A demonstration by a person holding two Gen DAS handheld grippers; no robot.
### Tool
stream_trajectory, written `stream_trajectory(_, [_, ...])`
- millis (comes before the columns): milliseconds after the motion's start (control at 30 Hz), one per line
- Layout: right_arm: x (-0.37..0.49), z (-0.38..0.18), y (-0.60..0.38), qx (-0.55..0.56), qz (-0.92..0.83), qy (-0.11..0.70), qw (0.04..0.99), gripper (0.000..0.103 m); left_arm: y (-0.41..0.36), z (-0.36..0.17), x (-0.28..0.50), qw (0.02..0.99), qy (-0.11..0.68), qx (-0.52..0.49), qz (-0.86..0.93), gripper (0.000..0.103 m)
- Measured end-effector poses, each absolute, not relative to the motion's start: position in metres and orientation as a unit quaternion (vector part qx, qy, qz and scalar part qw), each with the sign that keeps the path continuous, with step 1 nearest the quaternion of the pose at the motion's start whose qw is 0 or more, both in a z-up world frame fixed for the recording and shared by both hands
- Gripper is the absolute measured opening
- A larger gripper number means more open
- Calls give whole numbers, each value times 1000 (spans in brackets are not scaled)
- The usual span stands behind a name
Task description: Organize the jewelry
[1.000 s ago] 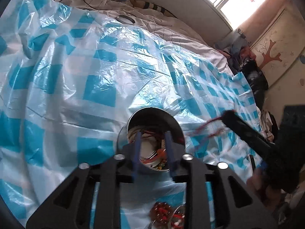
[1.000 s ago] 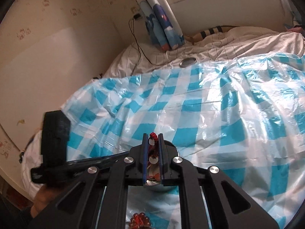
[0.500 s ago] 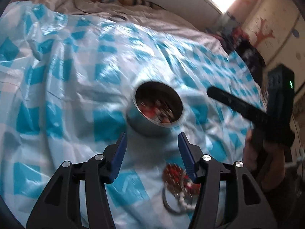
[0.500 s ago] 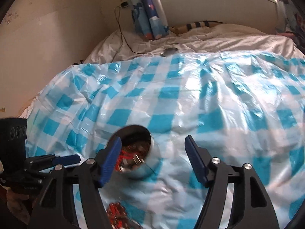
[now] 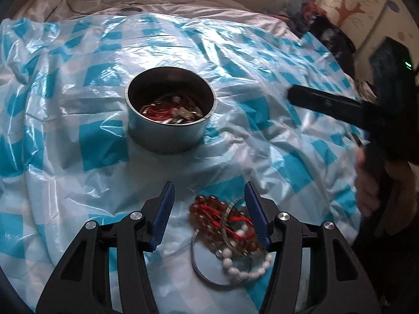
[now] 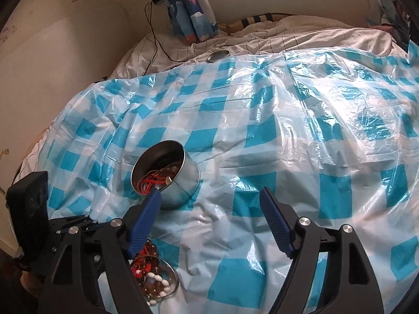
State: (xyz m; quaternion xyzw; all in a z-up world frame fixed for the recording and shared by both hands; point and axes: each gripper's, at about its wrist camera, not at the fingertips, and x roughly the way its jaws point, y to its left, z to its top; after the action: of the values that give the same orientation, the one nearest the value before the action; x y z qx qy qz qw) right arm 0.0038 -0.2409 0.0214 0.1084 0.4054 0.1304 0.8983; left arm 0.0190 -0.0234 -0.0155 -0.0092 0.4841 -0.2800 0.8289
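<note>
A round metal tin [image 5: 170, 120] stands on the blue-and-white checked plastic sheet [image 5: 78, 144] and holds red cord and metal jewelry [image 5: 167, 113]. It also shows in the right wrist view [image 6: 167, 178]. A pile of amber beads, red cord, white beads and a silver bangle [image 5: 227, 233] lies just in front of my left gripper [image 5: 209, 191], which is open and empty above it. My right gripper [image 6: 209, 196] is open and empty, right of the tin; the pile [image 6: 152, 280] lies by its left finger.
The sheet covers a bed with white bedding [image 6: 288, 34]. A round metal lid [image 6: 218, 55] lies at the sheet's far edge. A black cable [image 6: 154, 39] runs down the wall. Rolled blue curtains [image 6: 191, 7] stand behind. The right gripper's body [image 5: 340, 104] shows at the left view's right.
Both grippers have opened and pulled back from the tin. The right one let go of the red beaded string, which now lies in the tin. The loose jewelry pile has come into view.
</note>
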Motion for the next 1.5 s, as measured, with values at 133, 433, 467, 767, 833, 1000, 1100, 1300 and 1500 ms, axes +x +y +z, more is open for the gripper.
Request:
stream_trajectory(133, [1,19,-241,104,134,409,897,75,-38,-11,16,843,463,34,-272,52])
stream_trajectory(433, [-7,17,-241,101,144,412,894,77,-64,-27,5,831,462,112,-290,48])
stream_trajectory(467, [-8,17,-241,101,144,412,894,77,-65,-28,5,830,463,112,-291,47])
stream_trajectory(767, [-15,17,-240,101,143,414,893,80,-72,-31,-3,827,460,128,-298,26])
stream_trajectory(833, [-18,17,-240,101,144,415,893,80,-69,-30,-3,822,467,113,-305,20])
stream_trajectory(1000, [-25,16,-240,98,145,417,892,80,-62,-31,-4,816,478,91,-312,19])
stream_trajectory(1100, [-28,15,-239,97,147,418,891,80,-60,-28,-6,816,478,84,-314,8])
stream_trajectory(1300, [-36,14,-237,95,150,418,891,80,-38,-13,-4,814,474,0,-337,5])
stream_trajectory(1500, [-36,10,-232,88,153,425,888,80,-16,-6,6,816,470,-55,-332,5])
